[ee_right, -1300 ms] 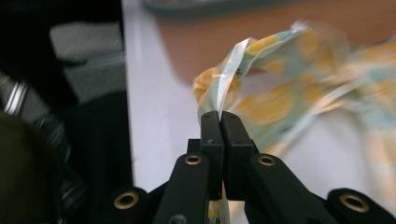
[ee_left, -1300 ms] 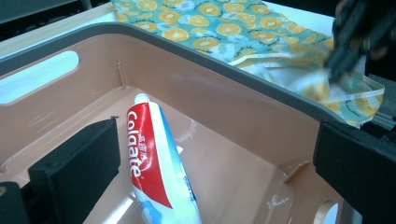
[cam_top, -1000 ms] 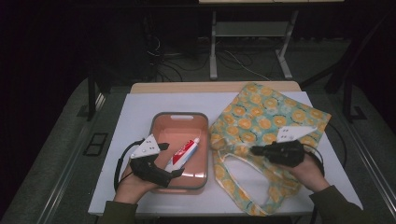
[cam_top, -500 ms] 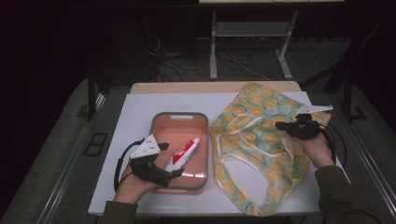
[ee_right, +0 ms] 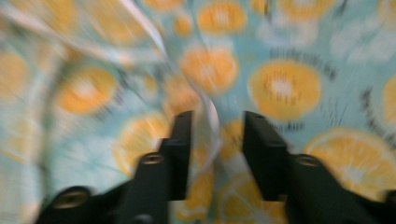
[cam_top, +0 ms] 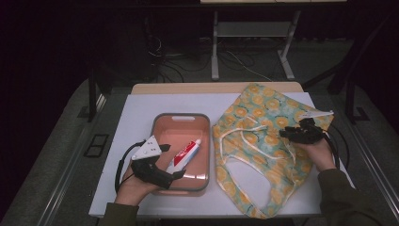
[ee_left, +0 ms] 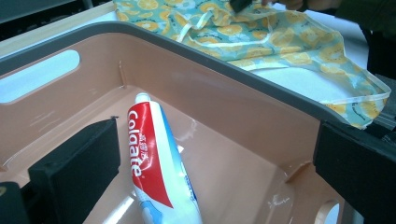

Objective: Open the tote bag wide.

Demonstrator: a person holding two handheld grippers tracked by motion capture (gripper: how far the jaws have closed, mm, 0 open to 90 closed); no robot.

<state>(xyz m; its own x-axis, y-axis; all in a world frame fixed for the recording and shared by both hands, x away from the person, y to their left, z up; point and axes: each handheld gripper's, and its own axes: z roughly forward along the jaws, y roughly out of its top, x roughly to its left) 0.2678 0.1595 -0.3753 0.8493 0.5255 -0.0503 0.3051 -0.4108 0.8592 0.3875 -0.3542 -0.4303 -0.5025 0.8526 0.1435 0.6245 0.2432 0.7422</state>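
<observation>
L gripper (cam_top: 175, 170) at near rim of pink tray (cam_top: 180, 117), jaws spread wide, nothing pinched | toothpaste tube (cam_top: 184, 154) lying in tray just ahead | orange-print bag (cam_top: 263, 117) flat on table, R of tray | R gripper (cam_top: 285, 134) over bag, jaws just been opening, white strap (ee_right: 211, 112) between, unpinched

White table top (cam_top: 141, 110), dark floor cables (cam_top: 188, 56)
</observation>
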